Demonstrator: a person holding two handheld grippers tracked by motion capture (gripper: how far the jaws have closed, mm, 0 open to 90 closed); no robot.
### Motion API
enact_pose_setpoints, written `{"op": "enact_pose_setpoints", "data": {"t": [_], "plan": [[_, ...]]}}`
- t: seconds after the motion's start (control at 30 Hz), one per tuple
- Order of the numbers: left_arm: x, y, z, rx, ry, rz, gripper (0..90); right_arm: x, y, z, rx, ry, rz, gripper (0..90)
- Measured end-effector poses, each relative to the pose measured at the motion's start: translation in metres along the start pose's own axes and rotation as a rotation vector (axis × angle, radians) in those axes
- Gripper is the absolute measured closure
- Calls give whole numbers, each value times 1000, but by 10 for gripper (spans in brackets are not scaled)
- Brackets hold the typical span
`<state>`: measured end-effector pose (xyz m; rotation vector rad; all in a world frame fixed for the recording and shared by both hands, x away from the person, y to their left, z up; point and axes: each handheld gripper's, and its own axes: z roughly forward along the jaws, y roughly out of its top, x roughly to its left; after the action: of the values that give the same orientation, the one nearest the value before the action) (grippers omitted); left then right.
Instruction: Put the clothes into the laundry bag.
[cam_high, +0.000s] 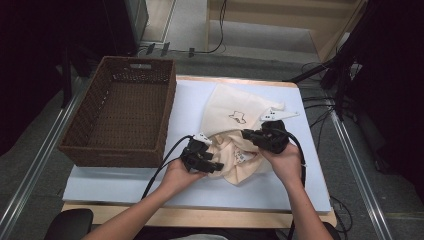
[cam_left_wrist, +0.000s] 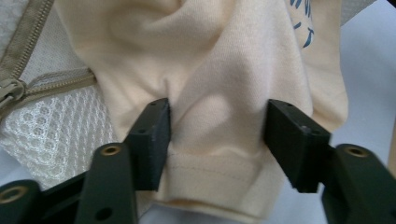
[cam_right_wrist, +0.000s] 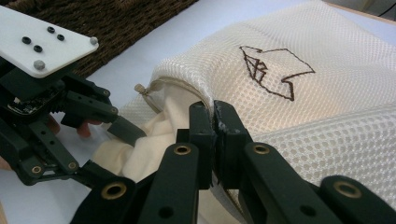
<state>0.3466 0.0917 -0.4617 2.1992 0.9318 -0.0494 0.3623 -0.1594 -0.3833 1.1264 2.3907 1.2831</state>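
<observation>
A cream mesh laundry bag with a stitched brown emblem lies on the white table top, its zippered mouth facing the person. A cream garment spills out of that mouth. My right gripper is shut on the mesh edge of the bag at its opening. My left gripper has a bunched fold of the garment at its hem between both pads, which press on it. The bag's mesh and zipper lie to the left in that view. In the high view both grippers sit low, left and right.
A brown wicker basket stands on the table's left side, close to the bag. Cables trail from both grippers toward the person. Bare white table shows in front of and to the right of the bag. Floor cables and a dark stand lie beyond the right edge.
</observation>
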Motion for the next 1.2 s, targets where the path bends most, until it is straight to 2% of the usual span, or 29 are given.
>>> {"op": "enact_pose_setpoints", "data": {"t": [0.07,0.23,0.37,0.5,0.67,0.73,0.9,1.2], "plan": [[0,-1,0,1,16,22,514,1,0,0,4,-2,2,883],[0,0,1,9,32,33,699,2,0,2,4,0,-1,883],[-2,4,1,28,34,45,773,3,1,4,7,3,-4,883],[-1,9,-2,11,-2,9,793,4,1,3,7,2,-4,883],[-3,20,-7,-36,-49,-30,796,3,1,3,5,3,-3,883],[-5,26,-8,-48,-43,-17,796,3,1,3,4,2,-5,883],[-12,39,-8,-88,-45,-21,796,4,1,2,4,3,2,883],[-16,54,0,-109,-1,-1,796,3,2,1,-5,1,-5,883]]}}
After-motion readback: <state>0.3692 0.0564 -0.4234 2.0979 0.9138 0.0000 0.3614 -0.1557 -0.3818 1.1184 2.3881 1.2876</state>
